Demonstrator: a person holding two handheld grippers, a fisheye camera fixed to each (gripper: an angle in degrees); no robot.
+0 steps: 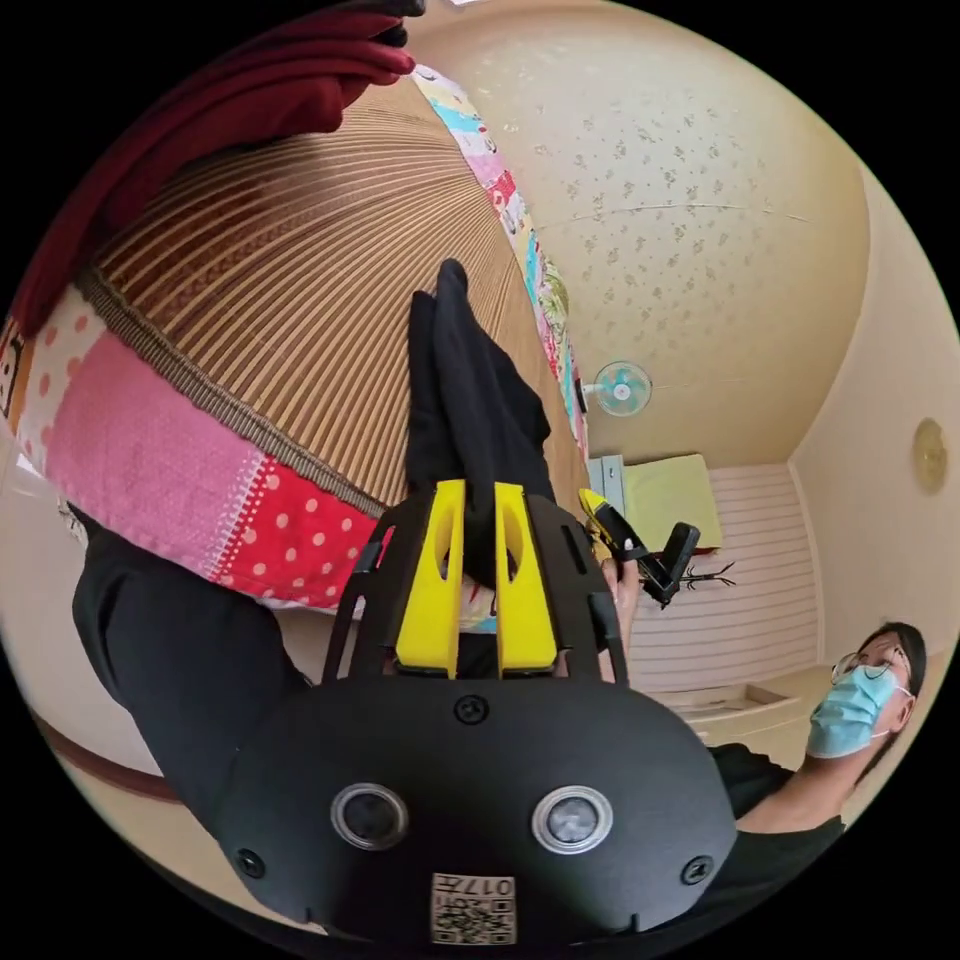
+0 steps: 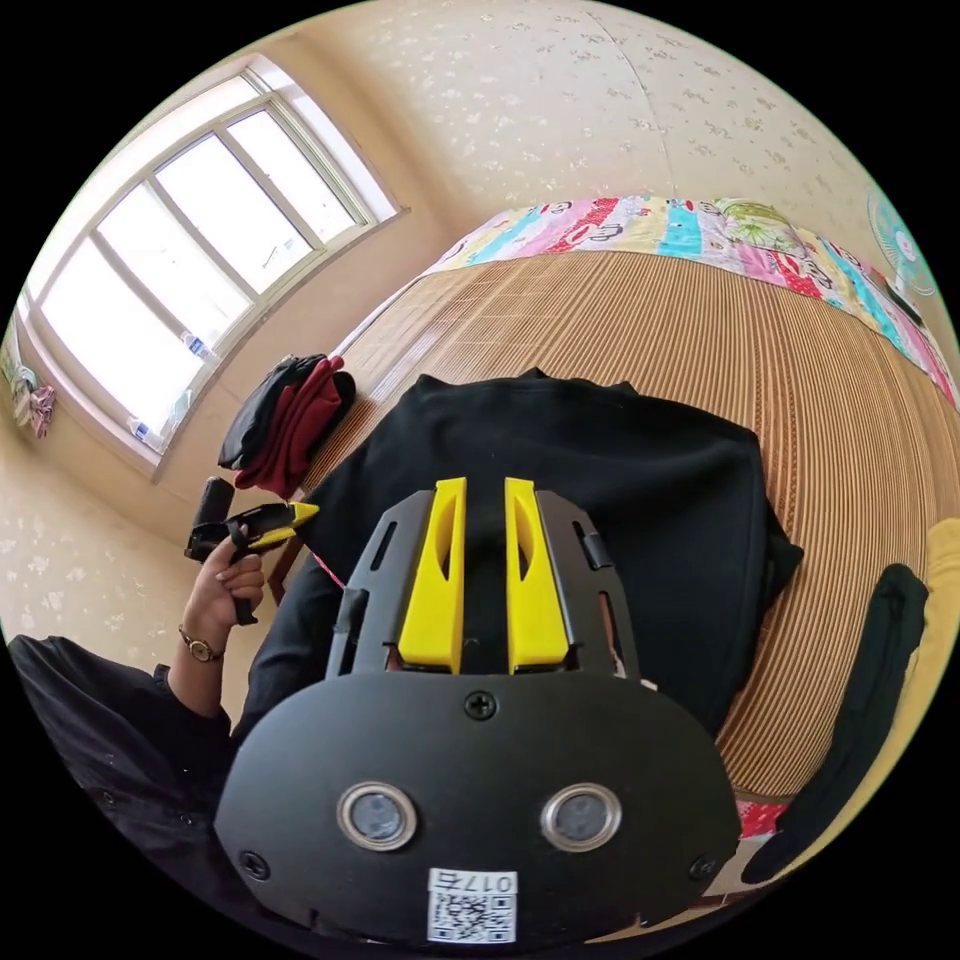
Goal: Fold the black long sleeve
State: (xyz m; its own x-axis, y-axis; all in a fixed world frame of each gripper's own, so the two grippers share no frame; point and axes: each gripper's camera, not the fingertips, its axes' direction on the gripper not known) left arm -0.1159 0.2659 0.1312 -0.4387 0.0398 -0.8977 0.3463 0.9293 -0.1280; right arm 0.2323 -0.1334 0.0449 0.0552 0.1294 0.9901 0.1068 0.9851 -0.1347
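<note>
Here both tools (image 1: 478, 500) (image 2: 486, 495) grip (apart) black long sleeve (image 2: 600, 480).

black long sleeve (image 2: 620, 480) on mat (image 2: 700, 320), right gripper (image 2: 484, 500) above

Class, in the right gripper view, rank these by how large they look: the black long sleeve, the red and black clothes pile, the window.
1. Black long sleeve
2. Window
3. Clothes pile
The sleeve lies nearest the camera, so its lead over the window is unsure.
</note>
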